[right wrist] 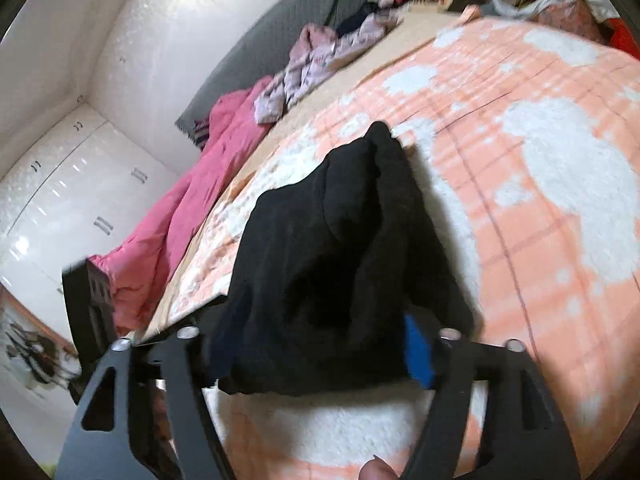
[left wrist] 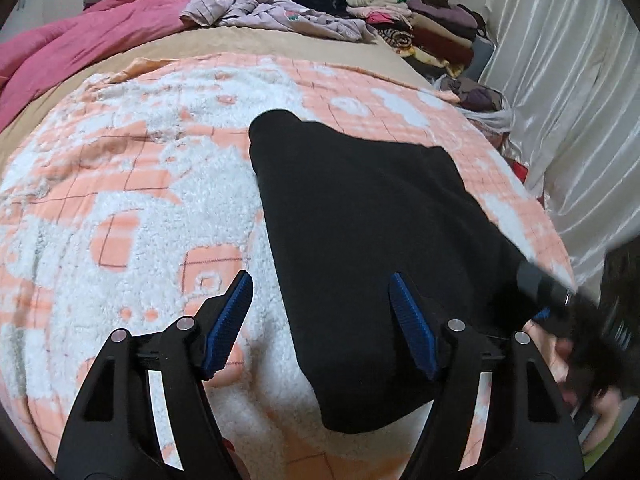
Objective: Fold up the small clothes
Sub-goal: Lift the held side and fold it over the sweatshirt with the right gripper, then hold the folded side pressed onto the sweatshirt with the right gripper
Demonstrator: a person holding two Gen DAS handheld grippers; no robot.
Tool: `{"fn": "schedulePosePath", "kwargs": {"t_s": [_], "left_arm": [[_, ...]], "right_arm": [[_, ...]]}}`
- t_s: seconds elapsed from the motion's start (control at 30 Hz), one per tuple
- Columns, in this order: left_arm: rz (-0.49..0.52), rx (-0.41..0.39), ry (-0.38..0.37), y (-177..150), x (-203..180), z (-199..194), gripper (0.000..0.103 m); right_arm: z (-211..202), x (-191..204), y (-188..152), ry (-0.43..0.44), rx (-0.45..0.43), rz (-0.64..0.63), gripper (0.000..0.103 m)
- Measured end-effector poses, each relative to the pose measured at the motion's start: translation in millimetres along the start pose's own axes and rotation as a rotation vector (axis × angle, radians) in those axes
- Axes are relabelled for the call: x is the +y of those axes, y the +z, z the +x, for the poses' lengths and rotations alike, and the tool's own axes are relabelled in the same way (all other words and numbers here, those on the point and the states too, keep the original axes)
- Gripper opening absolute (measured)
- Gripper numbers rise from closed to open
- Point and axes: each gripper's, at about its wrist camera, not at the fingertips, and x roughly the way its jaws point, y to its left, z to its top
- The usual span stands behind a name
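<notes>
Your left gripper (left wrist: 320, 320), at the lower centre of the left wrist view, stands wide open and grips nothing, one blue pad over the fleece blanket (left wrist: 120, 208) and the other over the black garment (left wrist: 368, 220), which lies across the centre and right of that frame. Your right gripper (right wrist: 320, 344), low in the right wrist view, has the black garment (right wrist: 344, 232) bunched between its fingers and draped over them. A pink quilt (left wrist: 80, 40) fills the upper left.
</notes>
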Motion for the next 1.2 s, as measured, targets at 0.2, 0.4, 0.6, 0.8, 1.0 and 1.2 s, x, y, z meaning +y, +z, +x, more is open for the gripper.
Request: {"fn": "schedulePosePath", "kwargs": {"t_s": [0.2,0.4,0.6,0.8,1.0,1.2], "left_arm": [[0.003,0.008,0.006,-0.4,1.0,1.8,0.063],[0.007,0.014,0.010,1.0,1.2,2.5,0.063],[0.011,0.015,0.017,3.7,2.8,1.1,0.063],[0.001,0.004,0.009,5.9,4.1,-3.7,0.063],[0.013,0.015,-0.004,5.7,-0.8,-1.9,0.063],[0.026,0.048,-0.017,0.5,-6.7,7.9,0.063]], "right_arm": [[29.8,2.9,33.8,-0.034,0.122,-0.042,0.073],[56.1,0.1,43.0,-0.118,0.178,-0.078,0.062],[54.8,21.7,42.8,-0.171,0.130,-0.208,0.028],[42.1,60.8,50.9,-0.150,0.055,-0.406,0.022],[40.3,59.7,59.9,-0.169,0.034,-0.473,0.022],[54.9,5.1,50.4,-0.218,0.090,-0.342,0.022]]}}
